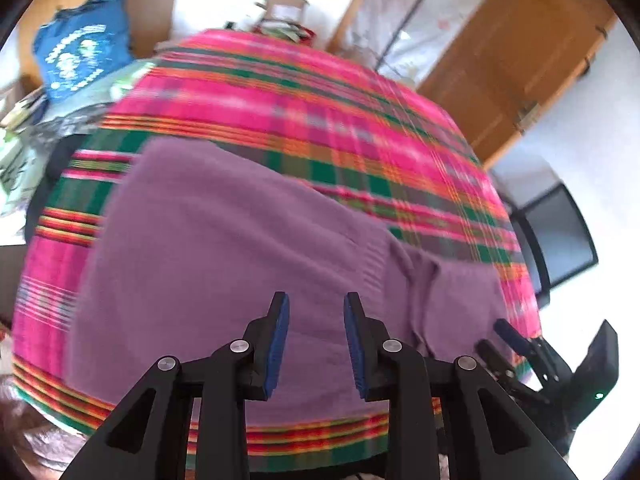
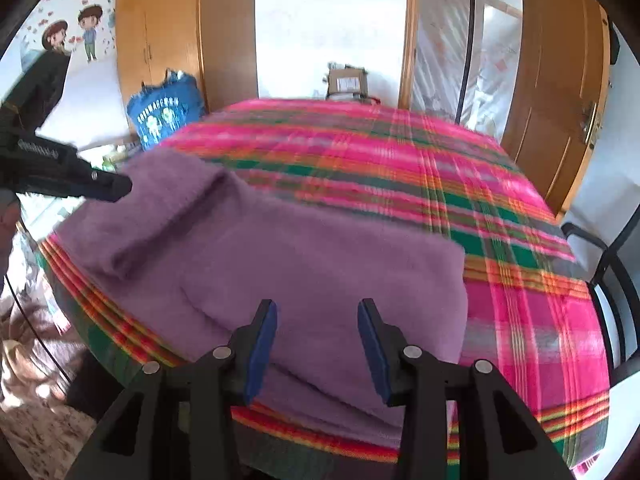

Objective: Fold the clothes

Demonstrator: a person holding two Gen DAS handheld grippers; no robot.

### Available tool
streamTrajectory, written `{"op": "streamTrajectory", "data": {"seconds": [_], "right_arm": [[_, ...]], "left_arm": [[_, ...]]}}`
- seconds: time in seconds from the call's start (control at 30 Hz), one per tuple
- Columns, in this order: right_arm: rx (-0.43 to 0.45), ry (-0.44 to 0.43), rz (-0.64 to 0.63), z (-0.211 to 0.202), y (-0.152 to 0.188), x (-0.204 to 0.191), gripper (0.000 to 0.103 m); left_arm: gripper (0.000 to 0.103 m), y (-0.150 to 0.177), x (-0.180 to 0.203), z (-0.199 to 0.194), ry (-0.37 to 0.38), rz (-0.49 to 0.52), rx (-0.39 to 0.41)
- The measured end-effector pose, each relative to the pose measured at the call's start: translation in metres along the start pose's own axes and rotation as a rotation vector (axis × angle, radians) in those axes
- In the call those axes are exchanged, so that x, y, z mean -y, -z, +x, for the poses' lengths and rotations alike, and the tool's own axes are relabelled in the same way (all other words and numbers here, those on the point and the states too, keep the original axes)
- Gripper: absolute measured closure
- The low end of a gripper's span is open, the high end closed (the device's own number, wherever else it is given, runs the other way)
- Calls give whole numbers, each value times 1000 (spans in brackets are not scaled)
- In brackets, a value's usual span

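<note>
A purple knitted sweater (image 1: 220, 240) (image 2: 300, 248) lies folded on the pink, green and orange plaid cloth (image 1: 320, 100) (image 2: 400, 160), near the front edge. A sleeve or folded strip forms a raised ridge at its far left in the right wrist view. My left gripper (image 1: 316, 320) hovers over the sweater, open, with nothing between its blue pads. The right gripper (image 2: 318, 320) also stands open and holds nothing above the sweater's near part. In the left wrist view the right gripper (image 1: 500, 340) shows at the sweater's right end. The left gripper (image 2: 116, 186) points at the sweater's far left corner.
A blue bag with white print (image 1: 80, 56) (image 2: 164, 108) stands beyond the cloth at the far left. A cardboard box (image 2: 347, 82) sits behind the far edge. On the right a black chair (image 2: 616, 280) (image 1: 560, 236) stands close by. A wooden door (image 2: 560, 100) is behind.
</note>
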State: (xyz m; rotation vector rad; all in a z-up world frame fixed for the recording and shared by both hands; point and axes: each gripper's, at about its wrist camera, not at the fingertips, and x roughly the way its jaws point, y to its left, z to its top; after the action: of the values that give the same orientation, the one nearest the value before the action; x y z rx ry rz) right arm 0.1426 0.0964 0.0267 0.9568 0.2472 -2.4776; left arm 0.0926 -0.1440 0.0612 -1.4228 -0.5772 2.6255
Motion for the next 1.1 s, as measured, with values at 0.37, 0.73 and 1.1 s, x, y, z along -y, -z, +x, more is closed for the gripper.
{"op": "streamTrajectory", "data": {"seconds": [0.37, 0.73, 1.1], "right_arm": [[-13, -90, 7, 46, -54, -29, 60], [67, -262, -205, 46, -63, -120, 60], [54, -381, -470, 63, -47, -251, 60]], "left_arm": [[74, -2, -75, -13, -83, -132, 25], [74, -3, -131, -18, -122, -211, 28], [74, 12, -173, -28, -127, -299, 33]]}}
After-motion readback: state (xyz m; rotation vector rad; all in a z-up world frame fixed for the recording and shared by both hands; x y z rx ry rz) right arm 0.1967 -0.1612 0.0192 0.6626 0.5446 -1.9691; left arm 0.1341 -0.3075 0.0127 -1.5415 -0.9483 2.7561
